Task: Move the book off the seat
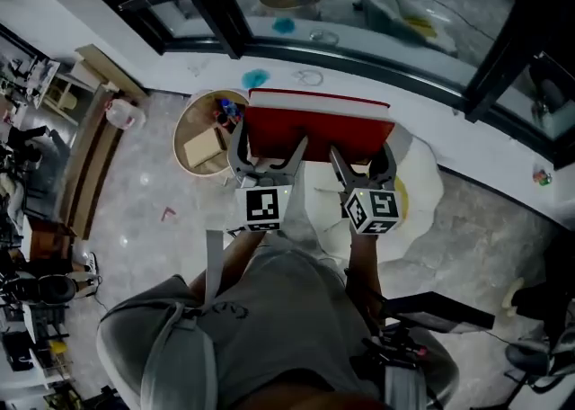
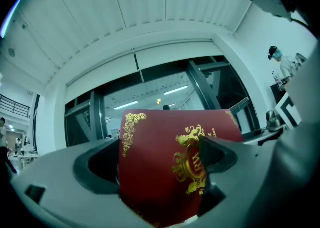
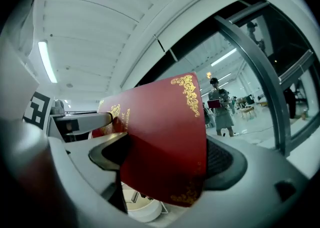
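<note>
The left claw (image 1: 268,155) is pinching the near edge of the book (image 1: 319,128), its jaws pressing on the red cover beside the gold crest. The right claw (image 1: 364,164) is pinching the same edge further along, its jaws clamping both faces. The book is standing out ahead of both claws, its long axis running side to side across the person, so each hand is carrying one half and neither is nearer. It is hanging in the air, apparently clear of the white seat (image 1: 420,191), which is lying below it and toward the right. Getting it away is looking like a sideways carry, likely to the left, where a round basket (image 1: 177,140) is sitting on the grey floor (image 1: 135,197). Beyond, a glass wall (image 1: 359,13) is bounding the room
</note>
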### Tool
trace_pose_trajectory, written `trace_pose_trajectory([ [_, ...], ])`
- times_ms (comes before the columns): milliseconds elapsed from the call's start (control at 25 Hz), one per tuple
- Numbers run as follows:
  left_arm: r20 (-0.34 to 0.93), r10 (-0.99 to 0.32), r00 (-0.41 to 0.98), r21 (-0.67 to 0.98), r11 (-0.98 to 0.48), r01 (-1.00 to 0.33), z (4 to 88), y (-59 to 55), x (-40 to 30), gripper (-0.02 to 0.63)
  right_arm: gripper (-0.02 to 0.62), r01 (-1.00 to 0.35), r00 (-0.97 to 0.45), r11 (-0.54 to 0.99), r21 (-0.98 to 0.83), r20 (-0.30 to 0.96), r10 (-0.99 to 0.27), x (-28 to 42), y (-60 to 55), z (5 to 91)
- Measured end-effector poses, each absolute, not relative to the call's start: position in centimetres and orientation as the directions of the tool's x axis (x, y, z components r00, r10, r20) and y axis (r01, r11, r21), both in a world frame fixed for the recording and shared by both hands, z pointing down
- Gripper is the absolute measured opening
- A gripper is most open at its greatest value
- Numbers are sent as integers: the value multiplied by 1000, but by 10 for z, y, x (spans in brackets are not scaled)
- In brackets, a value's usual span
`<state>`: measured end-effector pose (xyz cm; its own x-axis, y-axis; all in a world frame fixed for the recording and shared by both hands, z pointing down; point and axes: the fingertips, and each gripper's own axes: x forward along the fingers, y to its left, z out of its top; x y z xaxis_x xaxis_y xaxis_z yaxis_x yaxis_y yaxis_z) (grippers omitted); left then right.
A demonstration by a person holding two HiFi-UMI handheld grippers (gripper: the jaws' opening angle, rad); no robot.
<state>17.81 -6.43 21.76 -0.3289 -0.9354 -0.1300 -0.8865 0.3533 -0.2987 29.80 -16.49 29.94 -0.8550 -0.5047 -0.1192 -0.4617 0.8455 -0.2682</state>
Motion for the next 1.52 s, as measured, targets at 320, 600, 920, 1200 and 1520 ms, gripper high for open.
trace_pose_trajectory([
  [320,-163,-880,-446,-233,474,-849,218,5,127,485,437,-368,-913,908,-203,-107,-394,237,-113,292],
  [600,-189,-823,-535,-133,561,-817,224,86,43,485,437,-303,-948,947,-107,-68,-311,148,-46,280],
  [920,-189,-808,-559,-32,574,-818,239,167,-75,485,437,-300,-954,953,-40,11,-299,32,30,280],
  [1200,-174,-813,-555,3,563,-826,262,219,-156,485,437,-303,-952,953,-31,60,-301,-47,82,301],
  [1520,-161,-769,-619,70,617,-784,274,257,-226,485,436,-223,-968,975,5,120,-222,-128,110,302],
])
